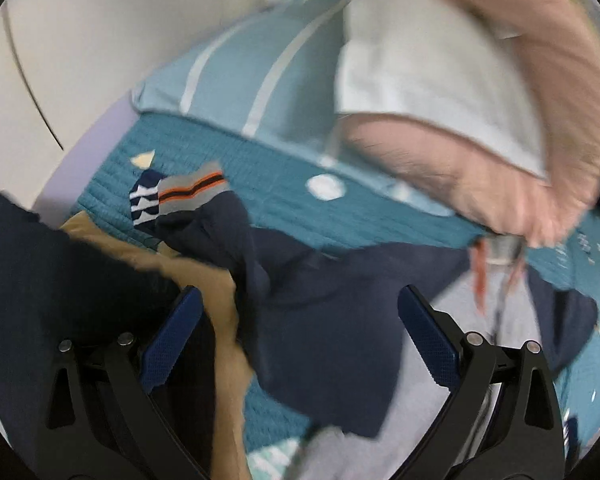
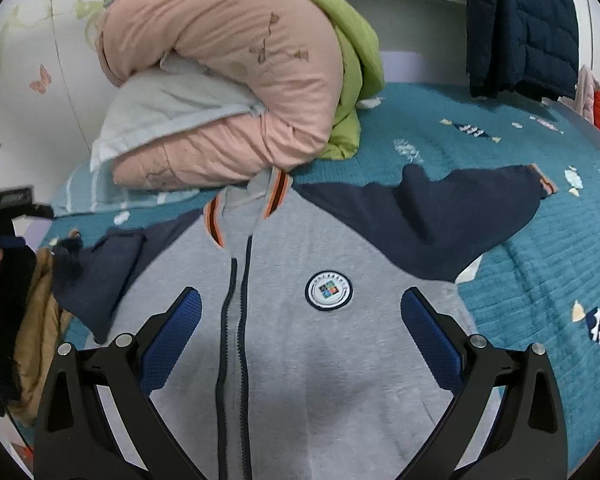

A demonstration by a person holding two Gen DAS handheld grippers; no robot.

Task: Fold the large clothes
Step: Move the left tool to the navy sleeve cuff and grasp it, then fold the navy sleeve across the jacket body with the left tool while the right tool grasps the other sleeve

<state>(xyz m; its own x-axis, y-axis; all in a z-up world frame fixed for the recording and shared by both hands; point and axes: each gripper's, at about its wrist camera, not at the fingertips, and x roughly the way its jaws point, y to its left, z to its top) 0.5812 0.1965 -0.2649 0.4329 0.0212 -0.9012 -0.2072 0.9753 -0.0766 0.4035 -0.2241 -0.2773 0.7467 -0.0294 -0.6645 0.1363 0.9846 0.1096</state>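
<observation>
A grey zip jacket (image 2: 320,344) with navy sleeves and a round chest badge (image 2: 328,290) lies front up on the teal bedspread (image 2: 540,272). Its right-hand sleeve (image 2: 452,216) is spread out sideways. My right gripper (image 2: 300,312) is open and empty, just above the jacket's chest. In the left wrist view my left gripper (image 1: 297,312) is open and empty over the jacket's other navy sleeve (image 1: 320,320), whose striped cuff (image 1: 191,192) lies on the bedspread (image 1: 267,184). The view is blurred.
A rolled pink, white and green quilt (image 2: 235,92) lies against the jacket's collar; it also shows in the left wrist view (image 1: 480,92). A tan garment (image 1: 203,280) and dark clothes (image 1: 59,272) lie at the left. A navy puffer jacket (image 2: 520,28) hangs at the back right.
</observation>
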